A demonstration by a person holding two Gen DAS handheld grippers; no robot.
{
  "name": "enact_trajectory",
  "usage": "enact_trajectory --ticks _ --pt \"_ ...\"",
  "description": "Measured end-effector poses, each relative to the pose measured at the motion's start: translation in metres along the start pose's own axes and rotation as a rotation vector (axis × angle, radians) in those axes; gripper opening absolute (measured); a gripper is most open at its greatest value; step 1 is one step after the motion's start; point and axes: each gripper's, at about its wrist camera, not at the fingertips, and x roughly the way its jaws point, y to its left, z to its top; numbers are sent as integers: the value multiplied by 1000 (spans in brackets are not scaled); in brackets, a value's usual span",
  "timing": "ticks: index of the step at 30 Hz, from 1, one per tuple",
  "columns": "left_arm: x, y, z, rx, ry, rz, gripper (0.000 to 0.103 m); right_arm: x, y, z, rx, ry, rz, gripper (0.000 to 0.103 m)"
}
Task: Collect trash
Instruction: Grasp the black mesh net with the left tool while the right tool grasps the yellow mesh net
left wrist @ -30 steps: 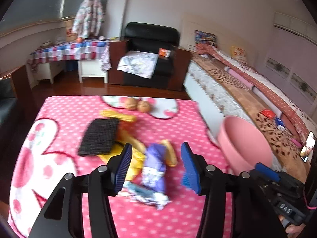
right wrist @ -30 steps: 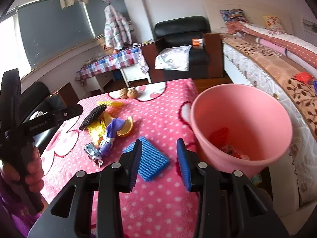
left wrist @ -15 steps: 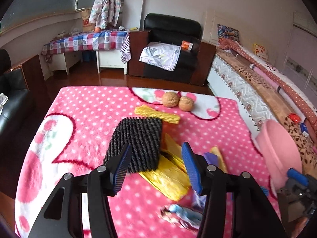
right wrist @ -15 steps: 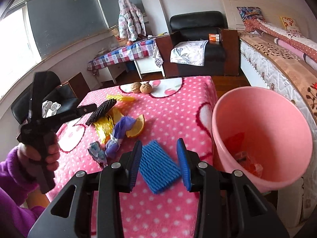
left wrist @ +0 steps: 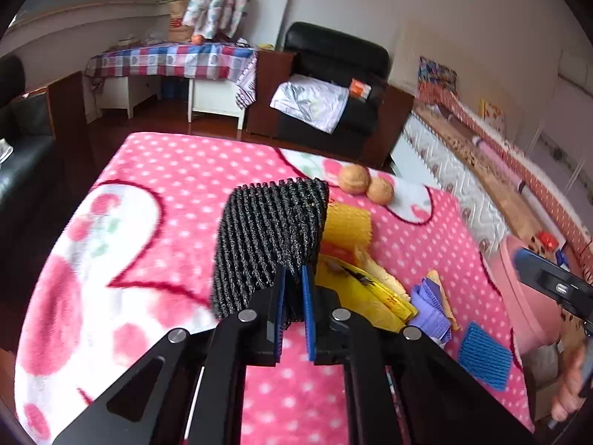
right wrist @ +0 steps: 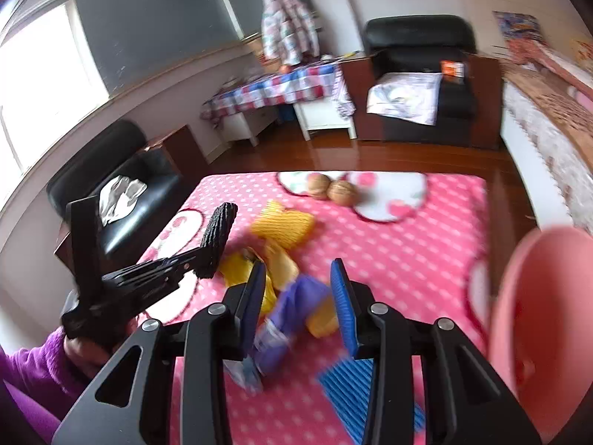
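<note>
My left gripper (left wrist: 293, 309) is shut on the near edge of a black ribbed foam net (left wrist: 267, 237) and holds it raised off the pink dotted blanket (left wrist: 166, 200); it also shows edge-on in the right wrist view (right wrist: 218, 237). My right gripper (right wrist: 298, 304) is open above a purple foam net (right wrist: 292, 300), with orange peel (right wrist: 281, 259) and a yellow wrapper (right wrist: 237, 270) beside it. A yellow foam net (left wrist: 346, 226), a blue foam net (left wrist: 483, 356) and a pink bucket (right wrist: 537, 319) at the right edge are in view.
Two walnuts (left wrist: 365, 185) lie at the blanket's far side. A black armchair (left wrist: 333, 85) and a table with a checked cloth (left wrist: 170, 59) stand behind. A bed (left wrist: 500, 170) runs along the right. A black sofa (right wrist: 111, 185) is at the left.
My left gripper has shut on the black foam net and lifted its edge. My right gripper has moved left from the blue net to over the purple net and opened wider.
</note>
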Motion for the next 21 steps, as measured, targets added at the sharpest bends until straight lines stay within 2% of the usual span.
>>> enact_trajectory --ticks 5,13,21 --pt "-22 23 -4 -47 -40 19 8 57 21 22 -53 82 7 37" --pt "-38 47 -3 -64 -73 41 8 136 16 47 -40 196 -39 37" --pt "-31 57 1 -88 -63 34 8 176 0 58 -25 260 -65 37"
